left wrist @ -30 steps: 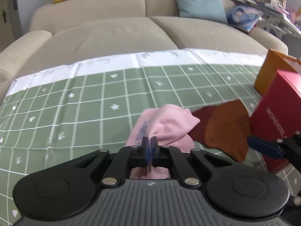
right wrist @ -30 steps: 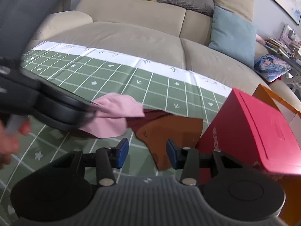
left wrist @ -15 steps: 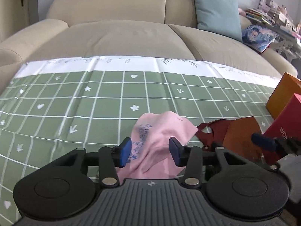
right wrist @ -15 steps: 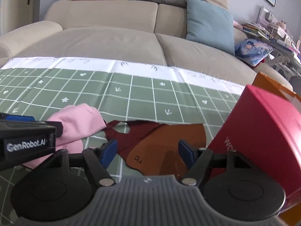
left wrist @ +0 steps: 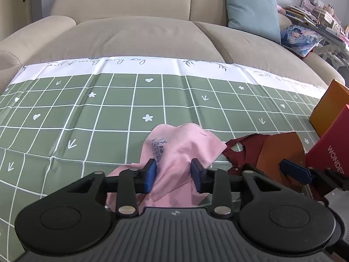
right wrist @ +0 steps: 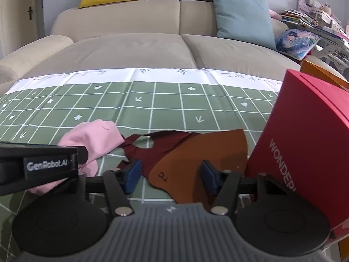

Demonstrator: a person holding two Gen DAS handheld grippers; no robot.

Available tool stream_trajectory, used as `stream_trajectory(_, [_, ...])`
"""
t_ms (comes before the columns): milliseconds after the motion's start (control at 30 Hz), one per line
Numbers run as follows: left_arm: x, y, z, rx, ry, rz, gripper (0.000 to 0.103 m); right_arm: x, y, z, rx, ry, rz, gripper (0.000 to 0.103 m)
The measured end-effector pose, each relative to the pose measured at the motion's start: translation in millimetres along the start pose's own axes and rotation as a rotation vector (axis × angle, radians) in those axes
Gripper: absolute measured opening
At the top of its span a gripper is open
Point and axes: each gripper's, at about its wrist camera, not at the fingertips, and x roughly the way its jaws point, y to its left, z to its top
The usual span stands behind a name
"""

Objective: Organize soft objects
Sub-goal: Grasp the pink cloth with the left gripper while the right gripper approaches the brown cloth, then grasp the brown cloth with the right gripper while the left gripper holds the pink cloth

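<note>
A crumpled pink garment lies on the green checked cloth; it also shows in the right wrist view. My left gripper is open, its jaws on either side of a fold of the pink fabric. A dark red garment and a rust-brown piece lie just right of it. My right gripper is open, low over the rust-brown piece. The left gripper's body shows in the right wrist view.
A red box with white lettering stands at the right, an orange box behind it. A beige sofa with yellow, grey and blue cushions lies beyond the cloth. Cluttered shelves stand at the far right.
My left gripper has let go of the pink garment and opened; the fabric settled on the cloth. My right gripper opened wider and moved over the rust-brown piece.
</note>
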Motion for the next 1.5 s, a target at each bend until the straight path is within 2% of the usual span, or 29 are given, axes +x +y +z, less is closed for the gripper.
stream_trajectory(33, [0, -1, 0, 0.008, 0.002, 0.008, 0.027, -1, 1, 0, -0.004, -0.003, 0.003, 0.041])
stream_trajectory(100, [0, -5, -2, 0.054, 0.001, 0.035, 0.026, -2, 2, 1, -0.005, -0.002, 0.011, 0.034])
stream_trajectory(167, [0, -6, -3, 0.07, -0.004, 0.042, 0.017, -1, 2, 2, -0.009, 0.0, 0.015, 0.026])
stream_trajectory(233, [0, -6, -4, 0.081, -0.007, 0.054, 0.009, -2, 2, 4, -0.021, 0.003, 0.029, 0.011])
stream_trajectory(300, [-1, -6, -4, 0.088, -0.009, 0.067, 0.004, -2, 3, 7, -0.03, 0.011, 0.049, 0.0])
stream_trajectory(500, [-7, -5, -4, 0.086, -0.023, 0.077, 0.003, -12, 3, 11, -0.043, 0.005, 0.05, 0.0])
stream_trajectory(633, [-23, -2, -4, 0.057, -0.033, 0.094, 0.003, -35, 0, 11, -0.058, -0.007, 0.097, 0.0])
stream_trajectory(833, [-59, 1, -12, -0.023, 0.038, 0.095, 0.003, -83, 3, -7, -0.136, 0.001, 0.21, 0.0])
stream_trajectory(967, [-74, -7, -31, -0.057, 0.094, 0.056, 0.003, -99, -1, -24, -0.189, 0.041, 0.213, 0.0])
stream_trajectory(1067, [-71, -10, -42, -0.08, 0.13, 0.054, 0.004, -95, -7, -34, -0.184, 0.071, 0.192, 0.008])
stream_trajectory(1100, [-71, -11, -43, -0.086, 0.135, 0.054, 0.004, -93, -9, -35, -0.173, 0.075, 0.18, 0.027])
stream_trajectory(1133, [-71, -11, -46, -0.083, 0.134, 0.062, 0.005, -90, -9, -35, -0.169, 0.083, 0.174, 0.056])
stream_trajectory(1200, [-69, -11, -47, -0.072, 0.122, 0.076, 0.008, -86, -9, -36, -0.153, 0.085, 0.147, 0.082])
stream_trajectory(1267, [-68, -9, -48, -0.089, 0.106, 0.079, 0.012, -83, -9, -36, -0.139, 0.077, 0.139, 0.083])
stream_trajectory(1333, [-66, -9, -50, -0.1, 0.105, 0.08, 0.015, -77, -7, -34, -0.135, 0.076, 0.12, 0.092])
stream_trajectory(1400, [-65, -9, -51, -0.097, 0.107, 0.09, 0.018, -68, -7, -34, -0.106, 0.096, 0.096, 0.093])
stream_trajectory(1467, [-63, -10, -52, -0.087, 0.106, 0.095, 0.031, -60, -11, -35, -0.069, 0.123, 0.085, 0.093])
stream_trajectory(1500, [-61, -11, -52, -0.081, 0.106, 0.091, 0.033, -56, -12, -36, -0.051, 0.142, 0.081, 0.093])
